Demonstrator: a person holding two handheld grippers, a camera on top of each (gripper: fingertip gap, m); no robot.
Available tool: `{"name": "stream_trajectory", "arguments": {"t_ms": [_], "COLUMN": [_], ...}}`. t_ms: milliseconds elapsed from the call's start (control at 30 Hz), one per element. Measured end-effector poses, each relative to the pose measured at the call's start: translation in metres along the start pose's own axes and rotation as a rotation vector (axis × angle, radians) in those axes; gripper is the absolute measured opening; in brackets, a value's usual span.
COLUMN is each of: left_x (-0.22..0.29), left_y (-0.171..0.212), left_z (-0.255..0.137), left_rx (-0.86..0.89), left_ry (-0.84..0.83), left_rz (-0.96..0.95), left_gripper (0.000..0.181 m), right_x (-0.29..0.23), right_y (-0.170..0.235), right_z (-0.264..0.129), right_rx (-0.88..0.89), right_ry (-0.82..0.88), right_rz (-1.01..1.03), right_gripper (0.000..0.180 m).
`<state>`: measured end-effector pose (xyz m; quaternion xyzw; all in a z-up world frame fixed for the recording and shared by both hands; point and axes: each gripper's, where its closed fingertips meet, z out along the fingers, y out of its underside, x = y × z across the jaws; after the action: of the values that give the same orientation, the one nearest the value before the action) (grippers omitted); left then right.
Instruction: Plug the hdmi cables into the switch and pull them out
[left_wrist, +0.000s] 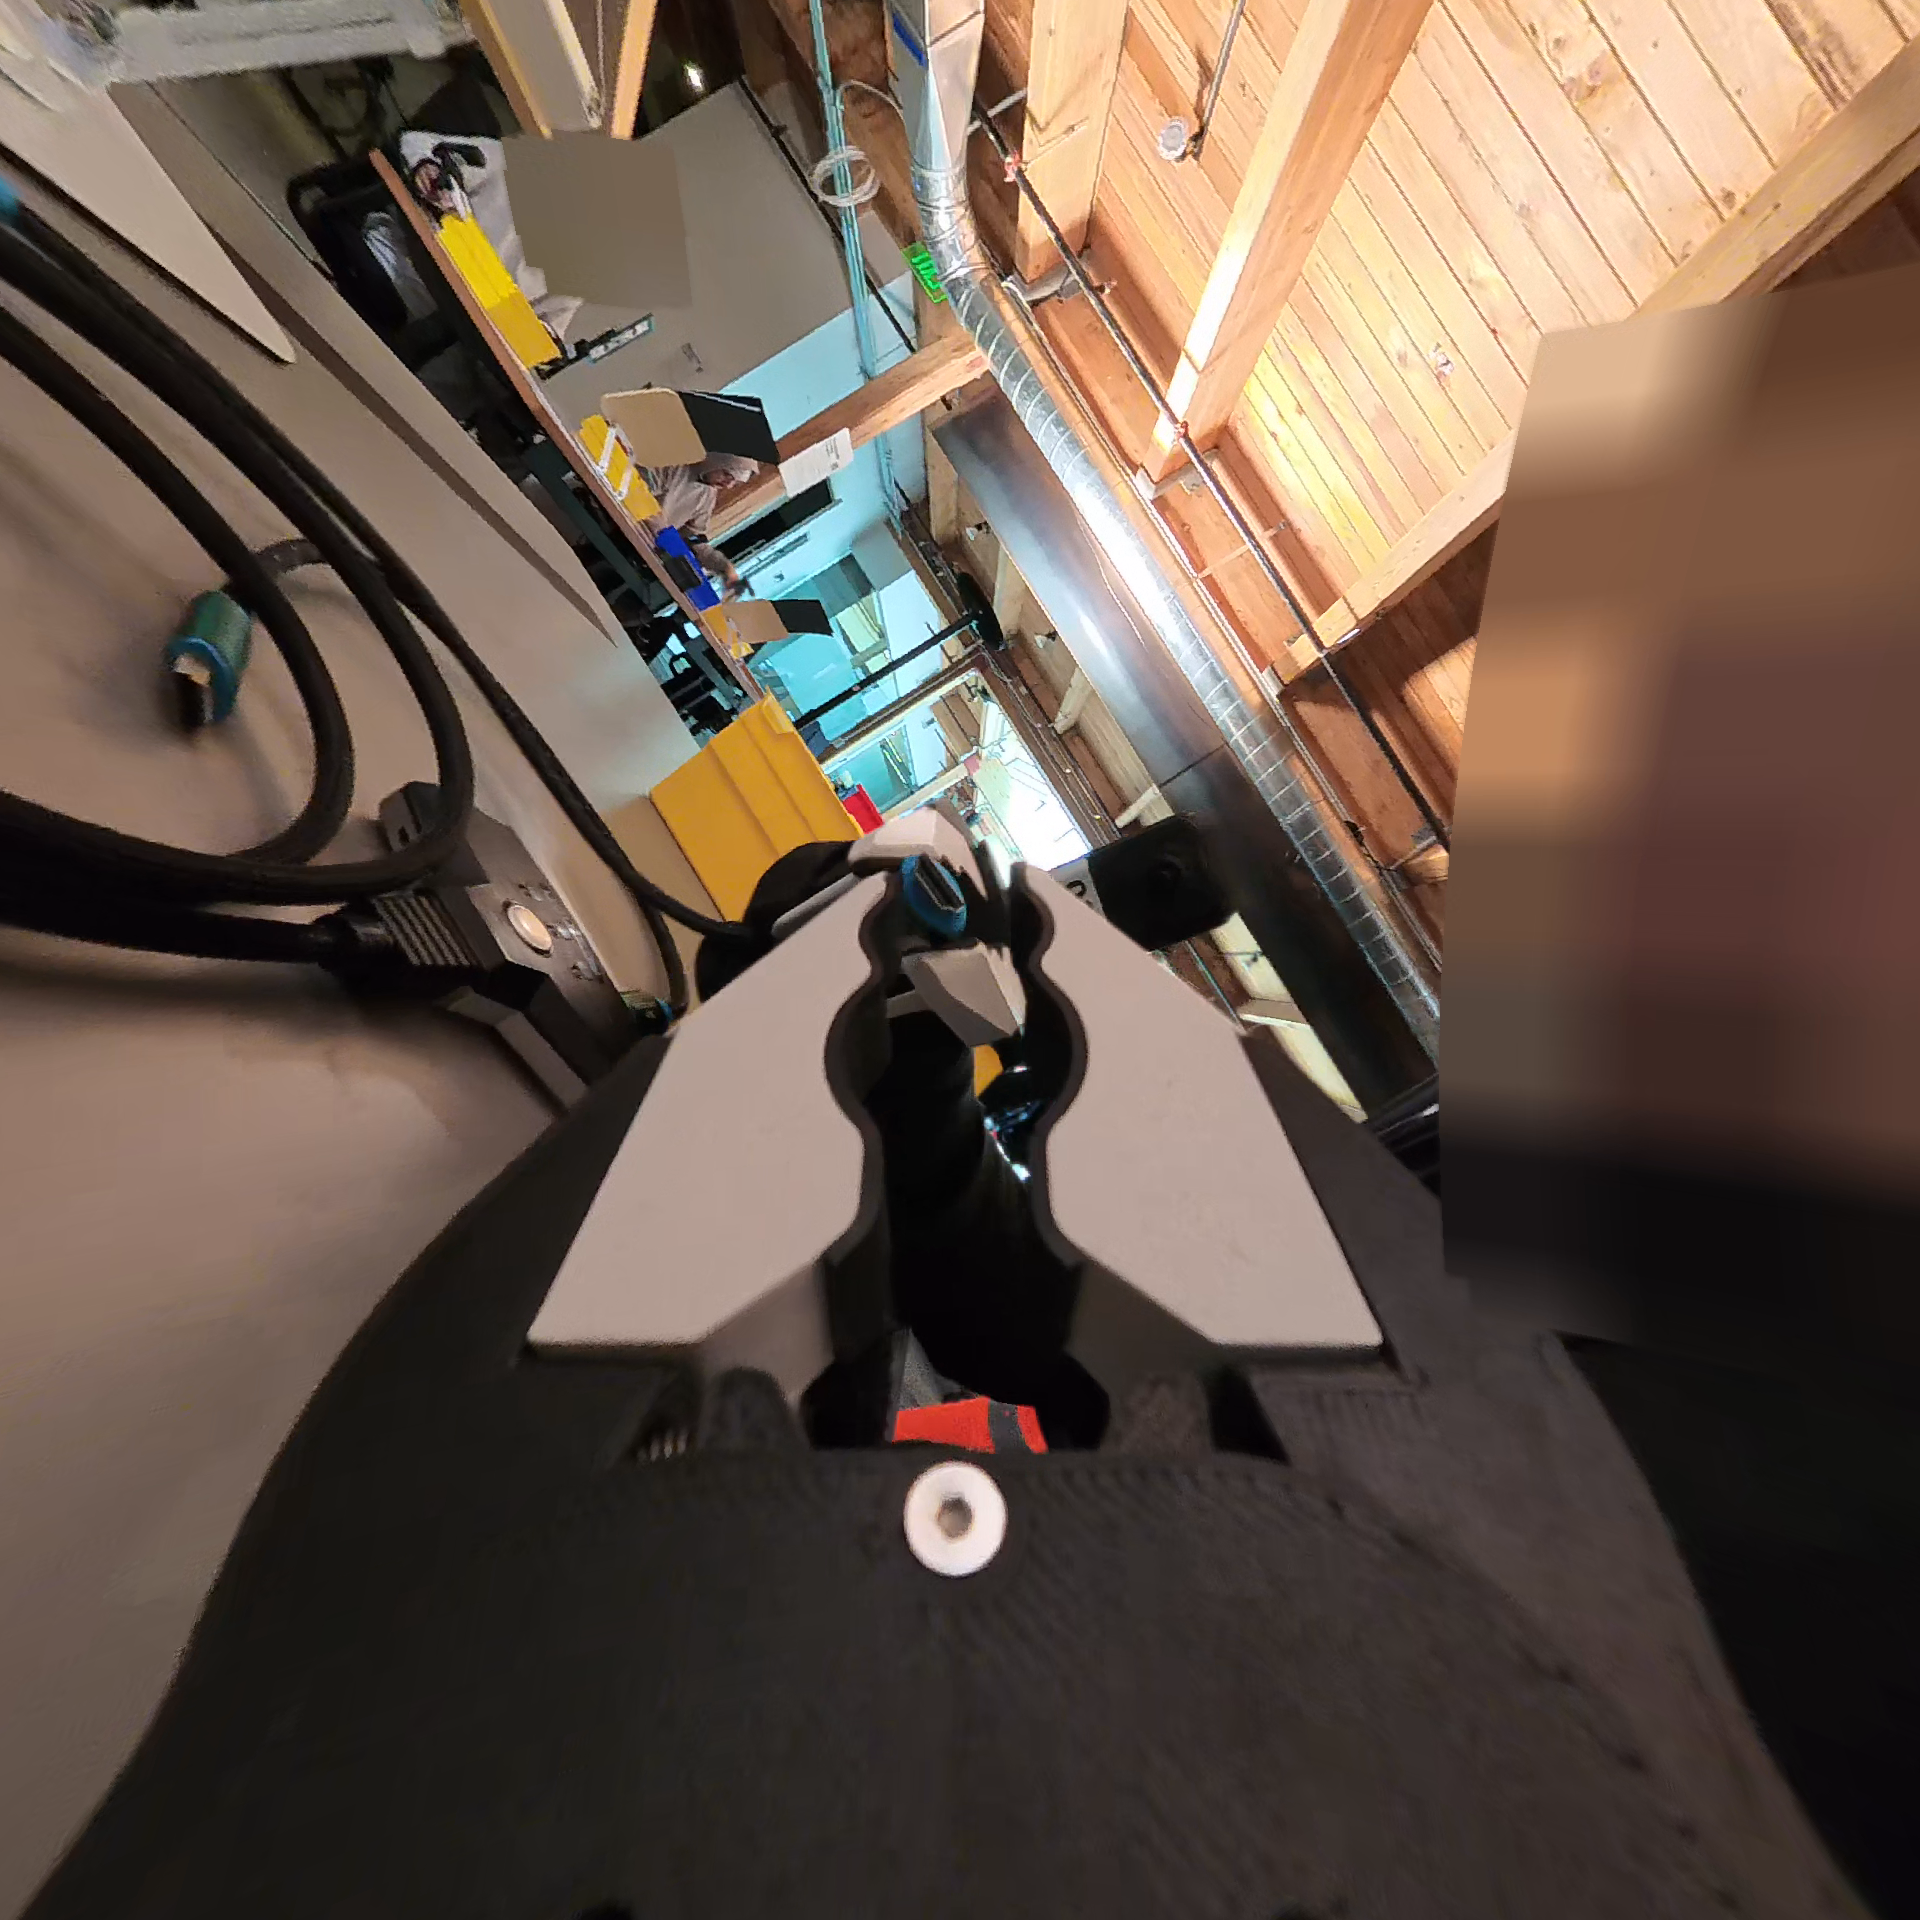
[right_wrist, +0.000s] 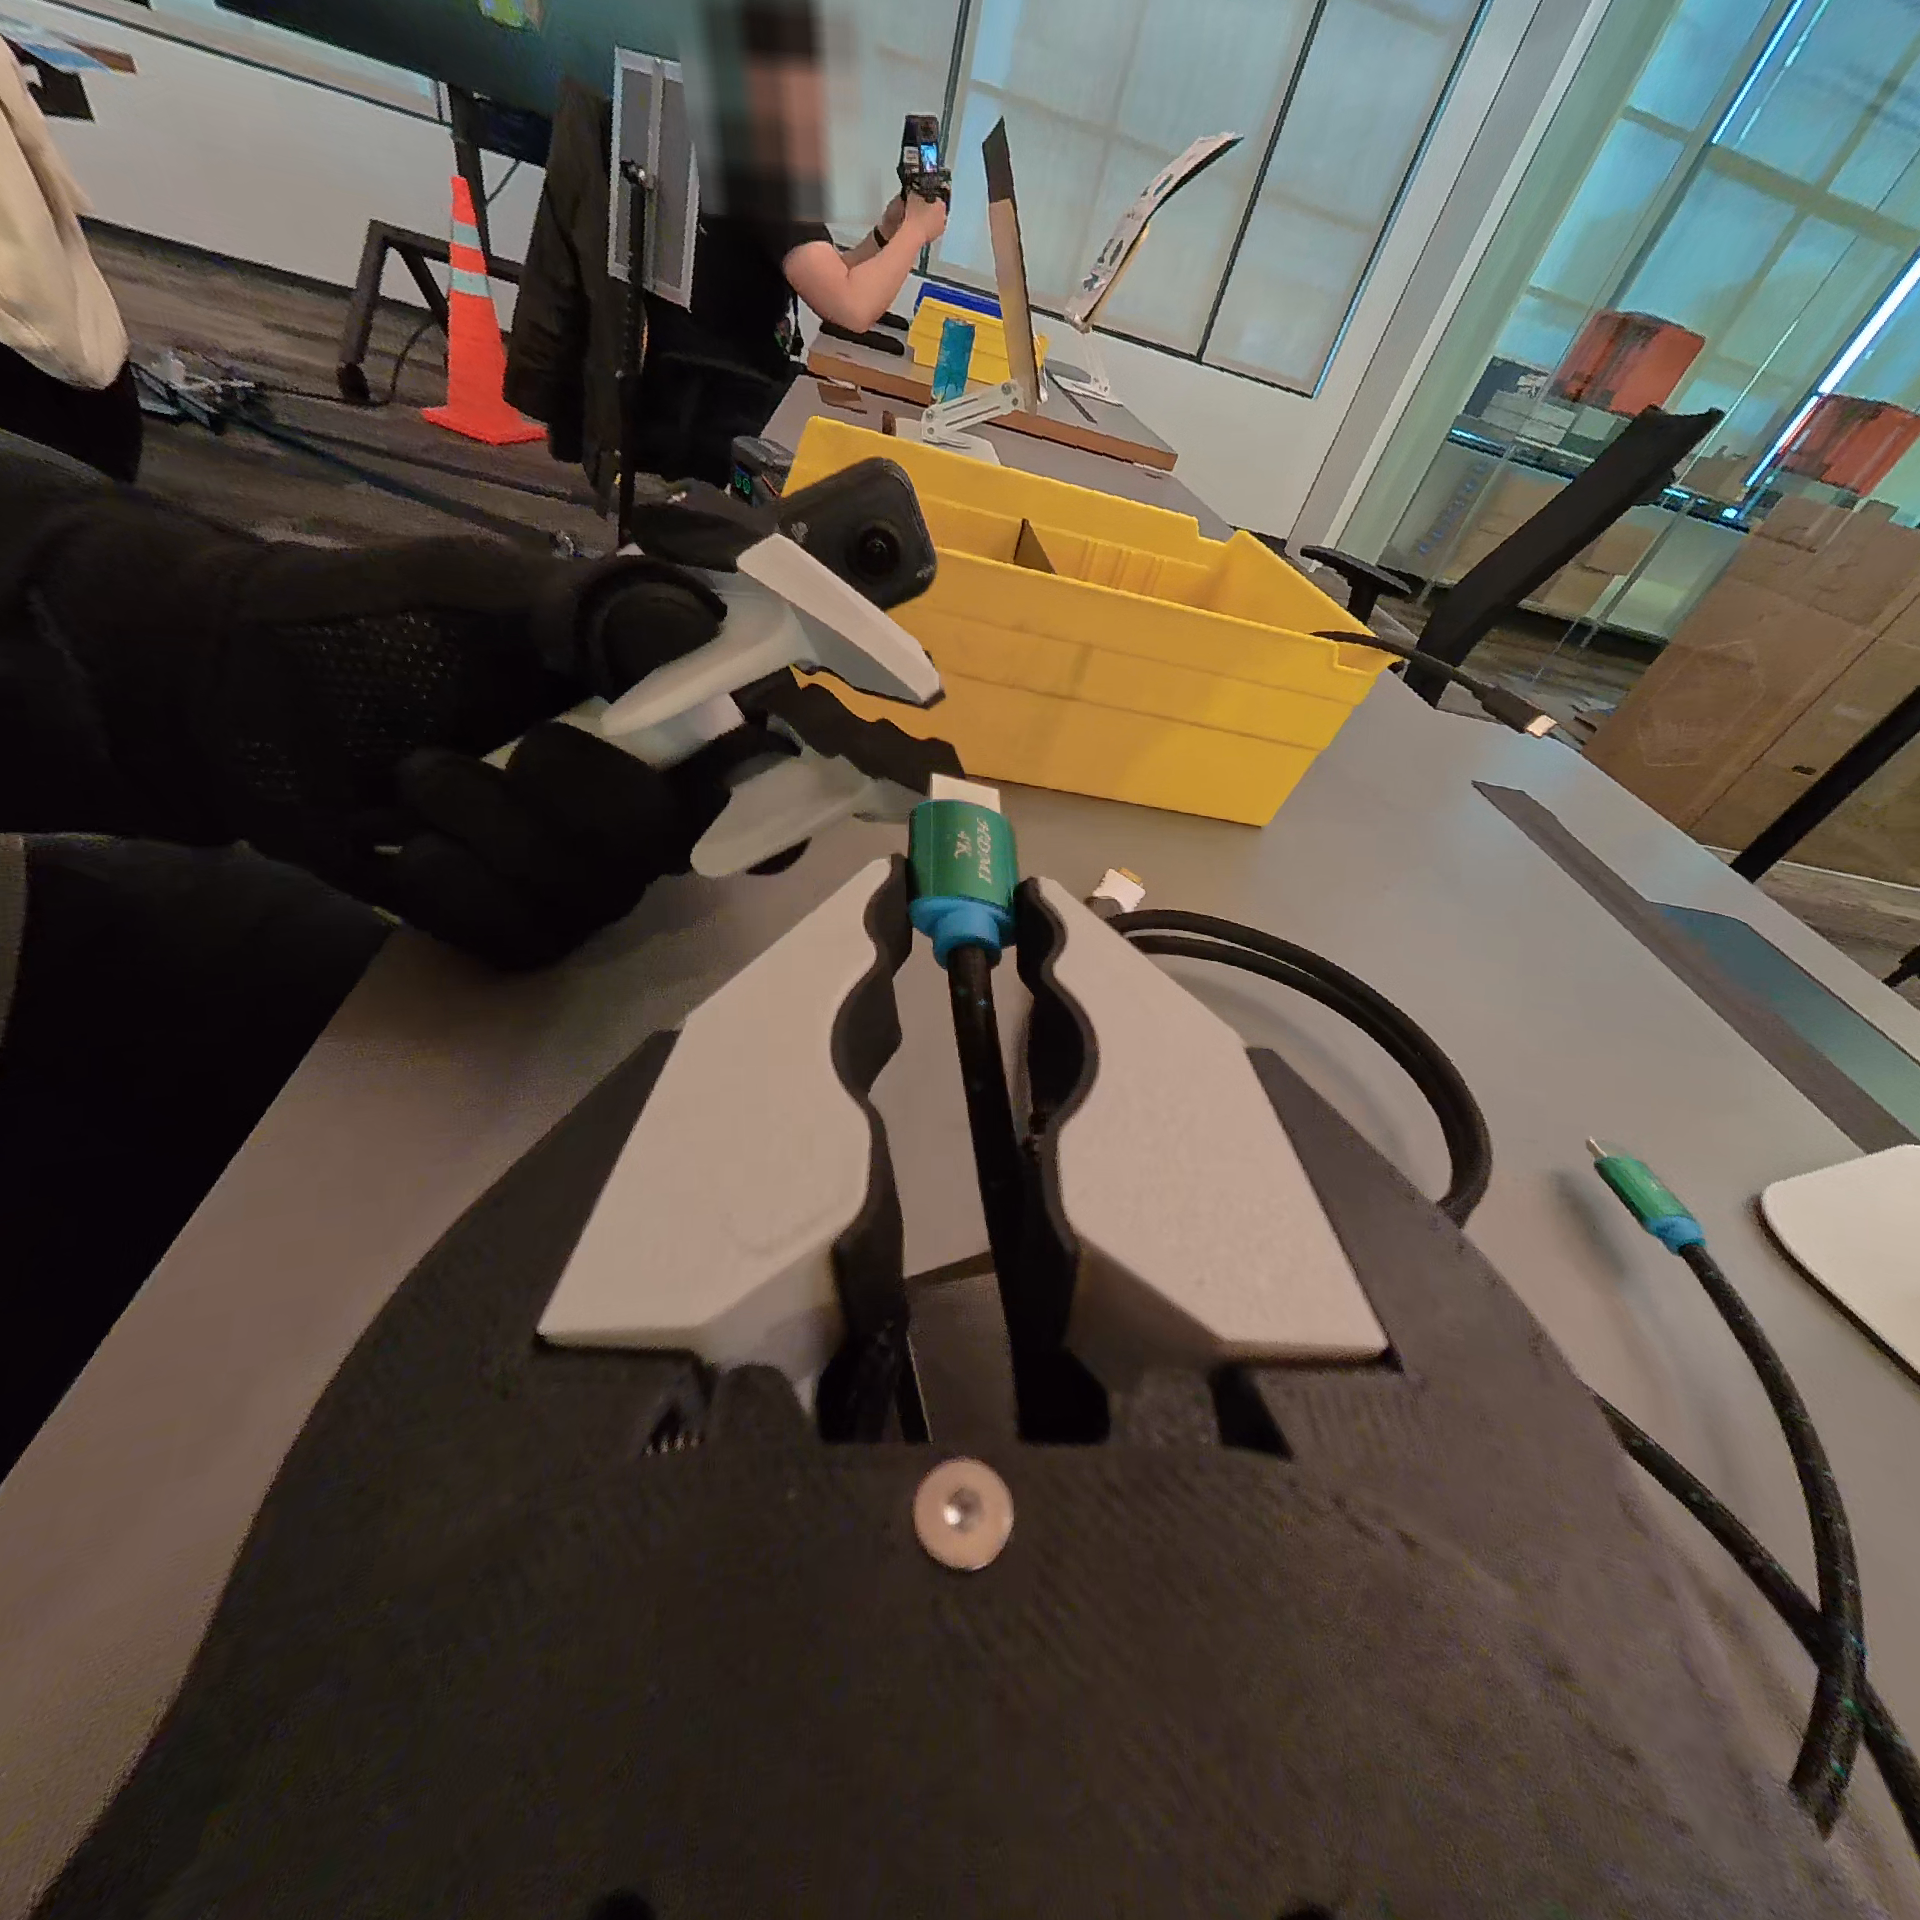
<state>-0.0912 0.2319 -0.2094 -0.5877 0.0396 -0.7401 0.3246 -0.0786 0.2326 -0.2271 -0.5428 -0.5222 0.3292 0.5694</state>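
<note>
Right wrist view: right gripper (right_wrist: 961, 883) pinching a green HDMI plug (right_wrist: 954, 854), metal tip forward, black cable (right_wrist: 987, 1101) trailing back between the fingers. Left gripper (right_wrist: 914, 727) just ahead, fingers spread, held in a black-gloved hand (right_wrist: 520, 748). Second green plug (right_wrist: 1642, 1205) lying loose on the grey table (right_wrist: 1351, 914). Switch (left_wrist: 509, 935) on the table, cables attached, seen from the left wrist view.

I log: plug (right_wrist: 953, 864) green with a blue collar and silver tip; its cable (right_wrist: 987, 1091) black braid flecked teal; gripper (right_wrist: 961, 914) grey fingers on black body; glove (right_wrist: 416, 707) black; bin (right_wrist: 1091, 665) yellow; table (right_wrist: 1351, 935) grey; cone (right_wrist: 478, 322) orange, pale bands.
</note>
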Motion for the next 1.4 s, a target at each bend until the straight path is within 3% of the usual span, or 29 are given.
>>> {"name": "stream_trajectory", "arguments": {"t_ms": [367, 533, 900, 1167, 1400], "left_x": [-0.005, -0.003, 0.002, -0.01, -0.004], "left_y": [0.017, 0.017, 0.017, 0.019, 0.028], "left_z": [0.012, 0.013, 0.012, 0.005, 0.008], "left_rx": [-0.109, -0.11, -0.103, -0.137, -0.176], "left_ry": [-0.041, -0.017, 0.003, -0.08, -0.044], "left_rz": [0.014, 0.014, 0.035, -0.001, -0.027], "left_gripper": [0.027, 0.0, 0.0, 0.034, 0.011], "right_x": [-0.014, -0.018, -0.021, -0.016, -0.016], "right_y": [0.005, 0.004, 0.004, 0.006, 0.009], "right_z": [0.001, -0.001, 0.001, 0.0, 0.001], "right_rx": [-0.067, -0.053, -0.046, -0.052, -0.062], "right_ry": [-0.027, -0.055, -0.069, -0.05, -0.046], "right_rz": [-0.152, -0.152, -0.127, -0.117, -0.121], "right_gripper": [0.017, 0.018, 0.017, 0.017, 0.017]}}
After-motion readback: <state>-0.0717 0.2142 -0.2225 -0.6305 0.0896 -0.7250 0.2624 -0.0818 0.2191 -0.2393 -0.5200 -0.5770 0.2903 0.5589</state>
